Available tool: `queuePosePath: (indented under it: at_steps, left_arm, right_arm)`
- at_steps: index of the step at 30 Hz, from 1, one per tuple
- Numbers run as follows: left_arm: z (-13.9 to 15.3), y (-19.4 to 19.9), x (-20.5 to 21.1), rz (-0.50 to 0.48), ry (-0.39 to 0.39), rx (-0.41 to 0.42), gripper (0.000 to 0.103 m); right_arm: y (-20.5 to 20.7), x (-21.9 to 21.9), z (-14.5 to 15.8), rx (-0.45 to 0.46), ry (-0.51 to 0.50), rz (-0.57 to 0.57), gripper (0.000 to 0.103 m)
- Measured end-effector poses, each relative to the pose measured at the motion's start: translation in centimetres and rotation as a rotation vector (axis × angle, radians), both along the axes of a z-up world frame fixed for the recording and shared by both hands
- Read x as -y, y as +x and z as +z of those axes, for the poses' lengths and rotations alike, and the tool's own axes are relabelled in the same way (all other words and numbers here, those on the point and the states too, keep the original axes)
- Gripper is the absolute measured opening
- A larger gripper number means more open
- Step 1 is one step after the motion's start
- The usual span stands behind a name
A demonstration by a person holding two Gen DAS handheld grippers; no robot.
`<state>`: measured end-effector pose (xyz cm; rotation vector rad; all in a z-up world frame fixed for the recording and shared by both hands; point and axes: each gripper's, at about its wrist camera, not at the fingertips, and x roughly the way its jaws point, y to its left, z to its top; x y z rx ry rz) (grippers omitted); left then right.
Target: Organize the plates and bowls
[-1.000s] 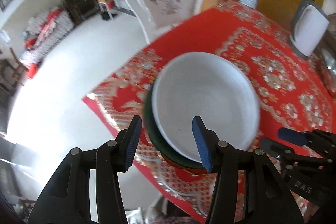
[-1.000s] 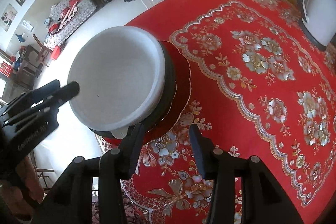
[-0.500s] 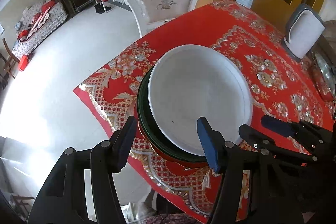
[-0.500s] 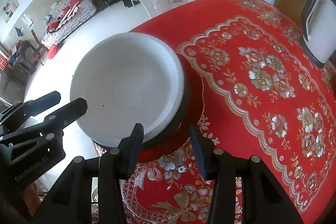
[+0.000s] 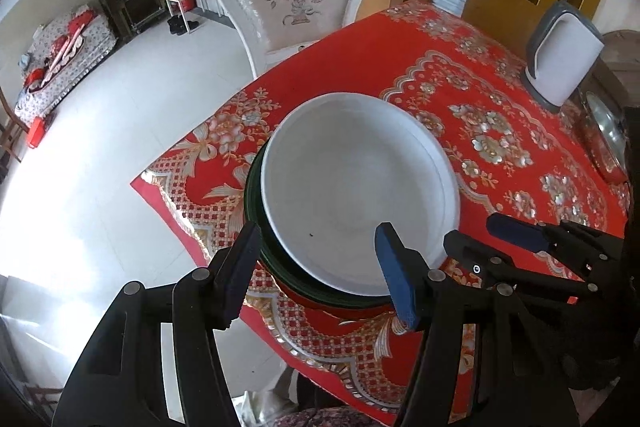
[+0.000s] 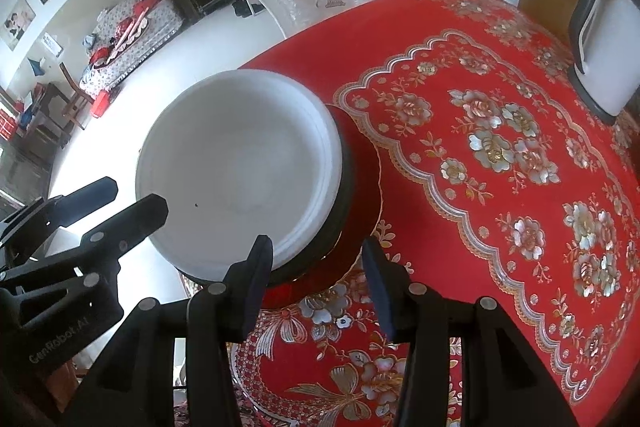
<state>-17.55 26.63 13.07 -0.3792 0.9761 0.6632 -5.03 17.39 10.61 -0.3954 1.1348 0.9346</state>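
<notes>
Stacked on a dark green plate point(image 5: 256, 227) and a red plate point(image 6: 360, 227), a white bowl point(image 5: 360, 191) is seen right in front of both grippers, close to the near corner of the table with the red cloth point(image 5: 492, 115). The left gripper point(image 5: 312, 267) is held open, with nothing gripped; its jaws have just been opening, and the near rim of the bowl and green plate is seen between them but is not pinched. The right gripper point(image 6: 316, 283) is held half open too, and nothing is held by it; the stack's near edge is just ahead of its jaws. Trouble could be caused by the spot the stack is in: it is so close to the table edge that it could be pushed off by a bump. The bowl could also be tipped if only one side is lifted. A white kettle point(image 5: 560, 63) is seen far ahead to the right, well apart
</notes>
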Motion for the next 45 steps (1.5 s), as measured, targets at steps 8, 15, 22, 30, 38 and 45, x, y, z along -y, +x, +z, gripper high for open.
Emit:
queuePosePath:
  at_steps: [8,15,22,30,38,45]
  left_arm:
    - [0.9,0.2,0.8,-0.041,0.012,0.022,0.06]
    - [0.8,0.2,0.7,-0.044,-0.007,0.022,0.06]
    - [0.6,0.2,0.8,-0.061,-0.011,0.016,0.06]
    - [0.3,0.1,0.8,-0.068,-0.033,0.016,0.06]
    - [0.2,-0.1,1.1,-0.07,-0.022,0.01,0.06]
    - [0.1,-0.3,1.1,-0.057,-0.037,0.016,0.06]
  right_arm:
    - [0.2,0.1,0.0,-0.006,0.003,0.0,0.047]
    - [0.3,0.3,0.1,-0.01,0.007,-0.002,0.047]
    - [0.4,0.3,0.2,-0.013,0.003,-0.001,0.047]
    - [0.4,0.3,0.1,-0.018,0.001,0.002,0.047]
    - [0.4,0.3,0.1,-0.02,0.0,0.004,0.047]
    - [0.5,0.4,0.1,-0.021,0.0,0.004,0.047]
